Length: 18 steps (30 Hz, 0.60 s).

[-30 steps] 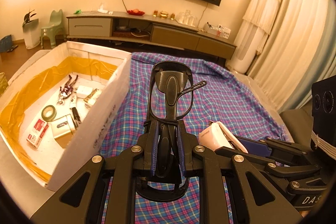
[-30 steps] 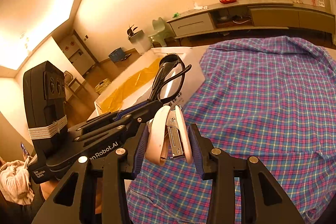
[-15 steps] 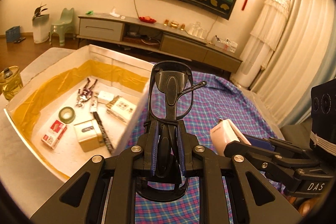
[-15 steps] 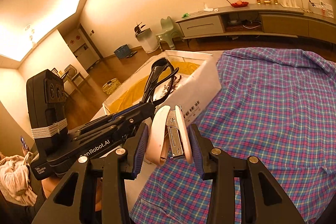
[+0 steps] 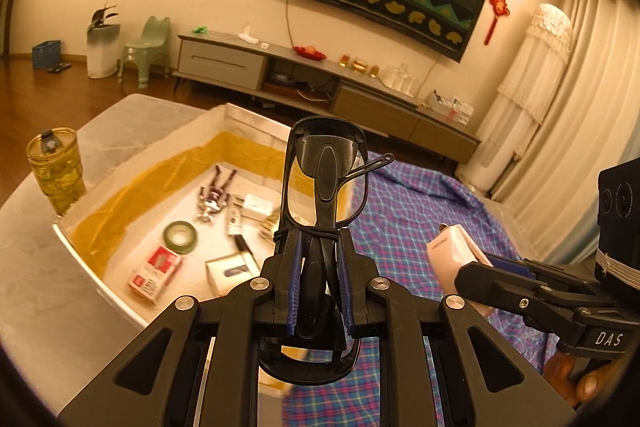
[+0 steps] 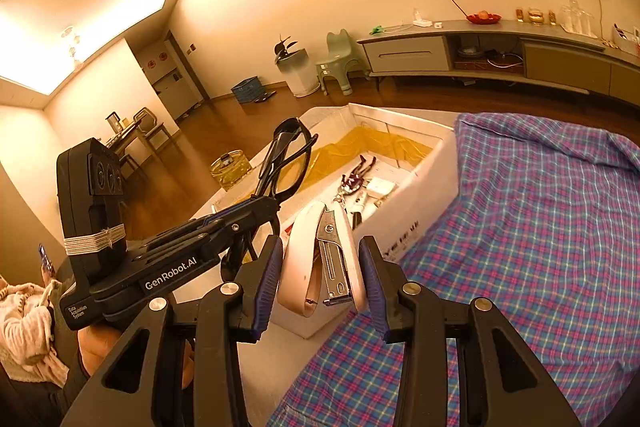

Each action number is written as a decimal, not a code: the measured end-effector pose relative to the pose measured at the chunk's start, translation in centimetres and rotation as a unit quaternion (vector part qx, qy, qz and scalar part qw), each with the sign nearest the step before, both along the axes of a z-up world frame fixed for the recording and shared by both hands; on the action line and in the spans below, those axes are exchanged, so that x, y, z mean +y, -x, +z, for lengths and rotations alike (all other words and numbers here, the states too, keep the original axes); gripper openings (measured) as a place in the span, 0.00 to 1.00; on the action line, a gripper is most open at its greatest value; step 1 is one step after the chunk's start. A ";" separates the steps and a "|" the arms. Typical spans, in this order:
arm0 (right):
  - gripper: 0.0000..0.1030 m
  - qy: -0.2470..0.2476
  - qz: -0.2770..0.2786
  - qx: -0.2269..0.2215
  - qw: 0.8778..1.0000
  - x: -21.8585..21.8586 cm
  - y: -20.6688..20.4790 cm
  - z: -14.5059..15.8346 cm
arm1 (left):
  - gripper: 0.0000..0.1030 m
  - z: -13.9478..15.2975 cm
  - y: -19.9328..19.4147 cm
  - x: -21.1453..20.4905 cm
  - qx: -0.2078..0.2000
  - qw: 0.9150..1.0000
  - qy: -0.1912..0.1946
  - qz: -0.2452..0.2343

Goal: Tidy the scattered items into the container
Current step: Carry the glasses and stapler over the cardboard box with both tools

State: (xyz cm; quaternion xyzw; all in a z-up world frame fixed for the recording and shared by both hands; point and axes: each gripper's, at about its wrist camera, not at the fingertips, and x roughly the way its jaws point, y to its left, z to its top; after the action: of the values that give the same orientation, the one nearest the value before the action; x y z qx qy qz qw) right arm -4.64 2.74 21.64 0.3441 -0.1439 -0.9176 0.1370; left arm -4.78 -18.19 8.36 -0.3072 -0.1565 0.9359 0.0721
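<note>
The left gripper is clamped on a pair of black-framed folded glasses, its blue pads pressed tight to the stacked temples, the lenses standing up ahead of the fingers. It hangs above the near right part of the white foam box with a yellow-taped inner wall, roughly over its right wall. The right gripper is clamped on a cream-white stapler with a metal magazine, held by its two flat sides, nose pointing away. It sits just beside the left gripper, over the purple-and-blue plaid cloth at the box's near corner.

The step in hand looks like carrying both things over the box and letting them go. To do it well, I would bring each gripper clear of the white wall before lowering, so neither the glasses nor the stapler catches the rim. Inside lie a green tape roll, a red-and-white small carton, a tan flat box and a purple figurine; the bare floor near the left wall looks the safest place for the glasses. Lower them close to the floor before parting the fingers, since the lenses could scratch or a temple could snag. The stapler is sturdier and can go down at the near right part. Keep the two grippers from knocking together; one release at a time seems wiser
</note>
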 end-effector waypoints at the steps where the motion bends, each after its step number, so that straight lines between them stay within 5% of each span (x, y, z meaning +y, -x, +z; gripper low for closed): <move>1: 0.40 -0.002 0.002 0.000 1.000 -0.2 0.3 0.0 | 0.17 0.0 0.1 -0.4 0.000 1.000 -0.002 0.003; 18: 0.40 -0.028 0.031 -0.012 0.999 -2.7 6.2 0.5 | 0.17 -1.7 2.4 -5.6 -0.029 0.998 -0.020 0.055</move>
State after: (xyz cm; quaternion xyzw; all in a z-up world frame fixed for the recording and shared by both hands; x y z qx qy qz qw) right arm -10.84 0.01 22.17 0.3629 -0.1090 -0.9125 0.1544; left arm -7.19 -23.75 6.69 -0.3232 -0.1942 0.9259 0.0224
